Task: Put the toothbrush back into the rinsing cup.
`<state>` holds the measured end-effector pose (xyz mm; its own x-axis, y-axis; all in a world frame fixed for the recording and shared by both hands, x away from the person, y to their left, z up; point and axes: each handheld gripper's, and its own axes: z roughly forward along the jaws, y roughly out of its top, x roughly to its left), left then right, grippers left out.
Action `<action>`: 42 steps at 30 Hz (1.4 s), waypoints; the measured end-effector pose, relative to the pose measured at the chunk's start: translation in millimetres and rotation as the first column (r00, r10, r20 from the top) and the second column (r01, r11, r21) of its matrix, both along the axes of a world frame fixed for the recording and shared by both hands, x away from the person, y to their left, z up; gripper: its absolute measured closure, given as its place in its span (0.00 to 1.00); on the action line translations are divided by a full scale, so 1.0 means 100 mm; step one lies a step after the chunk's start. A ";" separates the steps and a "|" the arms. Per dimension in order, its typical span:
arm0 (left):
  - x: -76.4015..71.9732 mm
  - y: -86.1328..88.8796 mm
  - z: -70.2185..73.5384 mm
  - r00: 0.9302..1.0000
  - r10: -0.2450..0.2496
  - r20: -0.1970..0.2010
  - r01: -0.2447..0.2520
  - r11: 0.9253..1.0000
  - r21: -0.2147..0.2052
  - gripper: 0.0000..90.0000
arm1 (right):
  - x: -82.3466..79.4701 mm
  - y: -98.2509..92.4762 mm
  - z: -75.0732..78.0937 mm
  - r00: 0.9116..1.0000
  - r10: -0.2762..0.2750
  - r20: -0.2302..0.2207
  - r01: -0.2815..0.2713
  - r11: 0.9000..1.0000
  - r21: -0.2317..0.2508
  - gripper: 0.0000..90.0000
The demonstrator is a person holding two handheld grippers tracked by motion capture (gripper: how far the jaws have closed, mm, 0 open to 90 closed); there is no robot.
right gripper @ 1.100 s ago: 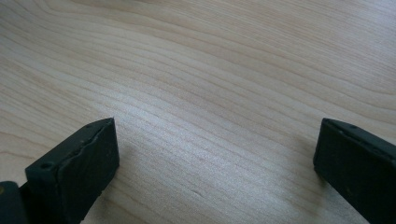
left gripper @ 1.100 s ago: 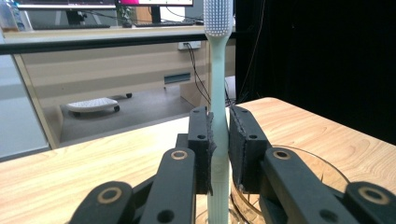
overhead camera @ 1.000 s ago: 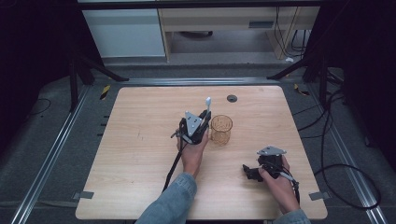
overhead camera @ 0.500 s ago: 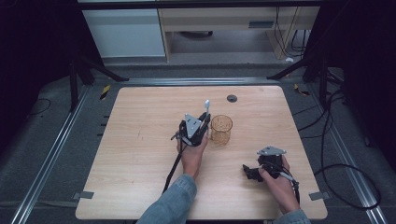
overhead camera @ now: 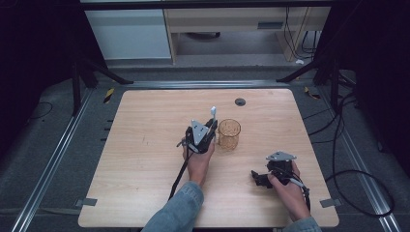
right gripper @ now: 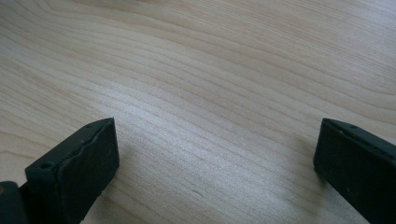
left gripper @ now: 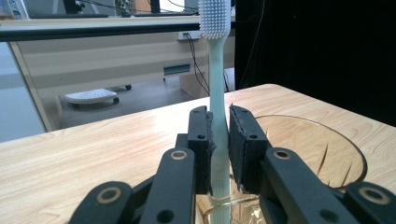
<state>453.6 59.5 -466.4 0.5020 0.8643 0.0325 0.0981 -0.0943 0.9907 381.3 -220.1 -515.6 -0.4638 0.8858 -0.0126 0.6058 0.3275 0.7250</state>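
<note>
Toothbrush and amber glass cup are the things in hand, seen from the high view near the middle of the wooden table. The left gripper stands just left of the cup, its jaws closed on the toothbrush handle, and the pale brush sticks up and away from the person with the head at the far end. The right gripper rests low on the table near the person's right edge, well apart from the cup. A small dark round disc lies farther back on the table.

In the left gripper view, the two black pads clamp the toothbrush by its handle, which stands upright between them, the white bristled head at the top. The cup sits just beside and below the jaws to the right, its rim open, and the lower end of the handle appears to reach down at the cup's near edge.

In the right gripper view, the right gripper has its jaws spread wide, nothing between them, with bare wood grain of the table beneath.
</note>
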 end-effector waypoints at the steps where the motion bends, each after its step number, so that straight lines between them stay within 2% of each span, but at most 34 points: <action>1: 0.00 0.00 -0.01 1.000 0.000 -0.001 0.000 1.000 0.001 0.87 | 0.00 0.00 0.00 1.000 0.000 0.000 0.000 1.000 0.000 0.01; 31: -0.01 -0.01 -0.03 1.000 0.003 -0.019 -0.002 1.000 0.023 0.87 | 0.00 0.00 0.00 1.000 -0.004 -0.007 0.004 1.000 0.008 0.00; 42: -0.01 0.00 -0.05 1.000 0.007 -0.027 -0.007 1.000 0.028 0.83 | 0.00 0.01 0.00 1.000 -0.004 -0.006 0.004 1.000 0.008 0.00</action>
<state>452.6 59.9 -471.6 0.4969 0.8667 0.0434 0.1258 -0.1214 0.9846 381.0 -219.6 -515.2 -0.4601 0.8878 -0.0021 0.6118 0.3188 0.7239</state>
